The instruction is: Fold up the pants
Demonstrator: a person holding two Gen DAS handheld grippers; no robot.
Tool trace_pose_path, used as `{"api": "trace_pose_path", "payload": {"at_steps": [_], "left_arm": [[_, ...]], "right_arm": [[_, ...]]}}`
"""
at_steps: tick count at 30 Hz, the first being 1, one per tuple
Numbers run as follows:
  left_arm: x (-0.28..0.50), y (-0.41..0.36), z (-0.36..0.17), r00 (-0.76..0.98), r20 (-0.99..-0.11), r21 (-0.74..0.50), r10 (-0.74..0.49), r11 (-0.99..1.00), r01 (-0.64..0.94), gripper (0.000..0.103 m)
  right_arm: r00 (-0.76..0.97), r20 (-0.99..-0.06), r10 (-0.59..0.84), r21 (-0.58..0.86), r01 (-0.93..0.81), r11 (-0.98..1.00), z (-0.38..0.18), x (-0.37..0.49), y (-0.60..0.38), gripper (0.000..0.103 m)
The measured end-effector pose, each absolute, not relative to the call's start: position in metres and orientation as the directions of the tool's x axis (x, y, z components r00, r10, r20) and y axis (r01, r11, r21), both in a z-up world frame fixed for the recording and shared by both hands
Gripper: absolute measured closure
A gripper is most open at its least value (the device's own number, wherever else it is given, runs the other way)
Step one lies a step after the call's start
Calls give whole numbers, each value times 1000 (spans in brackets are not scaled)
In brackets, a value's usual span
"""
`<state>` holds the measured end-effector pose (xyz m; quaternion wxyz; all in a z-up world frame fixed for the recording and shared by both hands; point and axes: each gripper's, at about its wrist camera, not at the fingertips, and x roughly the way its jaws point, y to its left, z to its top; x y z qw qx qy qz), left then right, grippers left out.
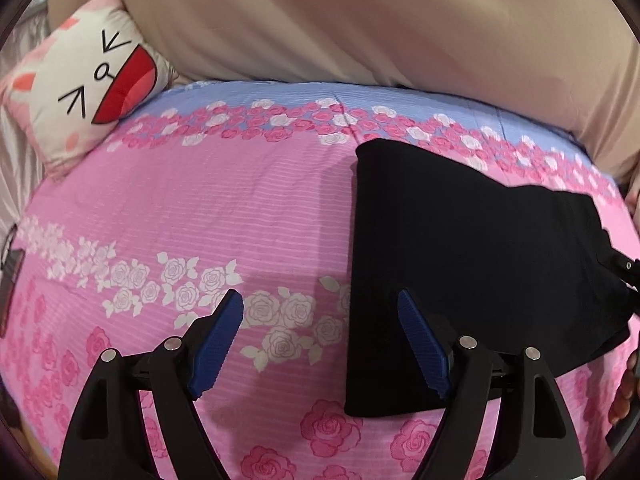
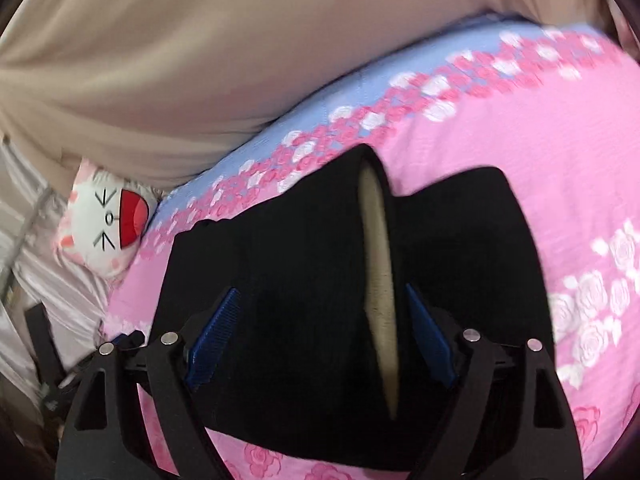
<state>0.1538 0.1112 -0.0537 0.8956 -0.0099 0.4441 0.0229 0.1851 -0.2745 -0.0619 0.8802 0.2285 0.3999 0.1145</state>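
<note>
My folded black cloth pants (image 1: 472,264) lie at three o'clock on the pink rose-print bedsheet (image 1: 200,208), so my left tongs (image 1: 320,340) and right tongs (image 2: 320,336) stand spread, pinching nothing, beside and above them.

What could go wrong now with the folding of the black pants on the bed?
1. The pants gape along a beige-lined opening. If the right gripper, open above it, closes there, it may catch only one layer.
2. The left gripper is open astride the pants' left edge. It may pinch the pink bedsheet together with the cloth.
</note>
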Motion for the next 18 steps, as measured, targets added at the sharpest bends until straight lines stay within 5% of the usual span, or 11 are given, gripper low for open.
{"api": "trace_pose_path", "payload": {"at_steps": [2,14,18], "left_arm": [[154,108,-55,599,-800,16,38,999,-42,26],[154,97,-57,587,-807,61,69,998,-34,21],[153,93,-56,599,-798,67,74,997,-34,17]], "right_arm": [[651,-641,407,498,-51,866,-60,185,-267,78],[743,-520,421,564,-72,823,-19,156,-288,86],[697,-613,373,532,15,846,-48,154,-305,86]]}}
